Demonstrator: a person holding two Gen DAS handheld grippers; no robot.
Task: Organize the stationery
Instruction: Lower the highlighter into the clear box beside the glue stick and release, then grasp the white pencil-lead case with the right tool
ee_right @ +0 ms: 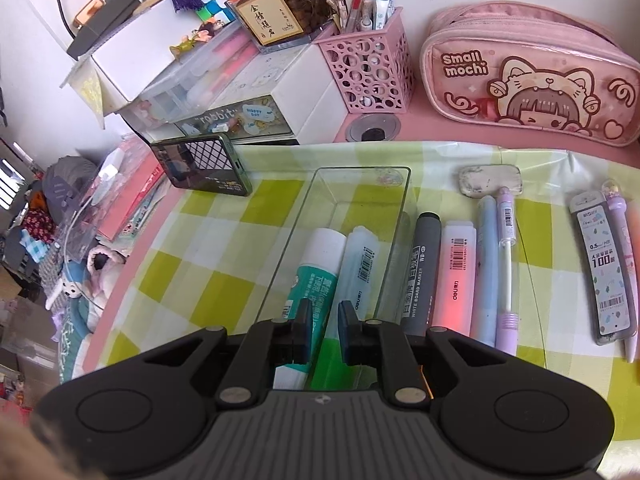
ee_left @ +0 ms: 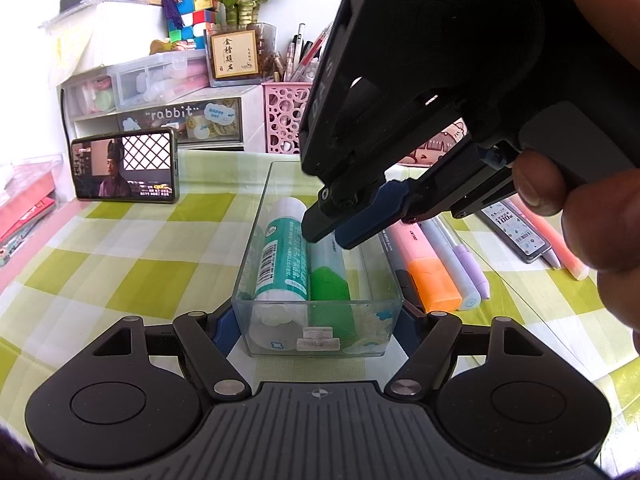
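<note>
A clear plastic tray (ee_left: 316,301) (ee_right: 360,169) stands on the green checked cloth. My left gripper (ee_left: 316,324) is shut on the tray's near end, one finger against each side wall. In the tray lie a teal glue stick (ee_left: 284,256) (ee_right: 316,276) and a green-capped highlighter (ee_left: 330,280) (ee_right: 360,264). My right gripper (ee_left: 336,236) (ee_right: 324,326), held by a hand, points down into the tray just over the highlighter. Only a narrow slit shows between its pads, and nothing is pinched there.
Right of the tray lie a black whiteboard marker (ee_right: 420,272), a pink highlighter (ee_right: 456,272), two pens, an eraser (ee_right: 490,180) and a lead box (ee_right: 604,268). Behind stand a phone (ee_left: 124,166), a drawer unit (ee_left: 180,120), a pink pen basket (ee_right: 368,72) and a pencil case (ee_right: 532,88).
</note>
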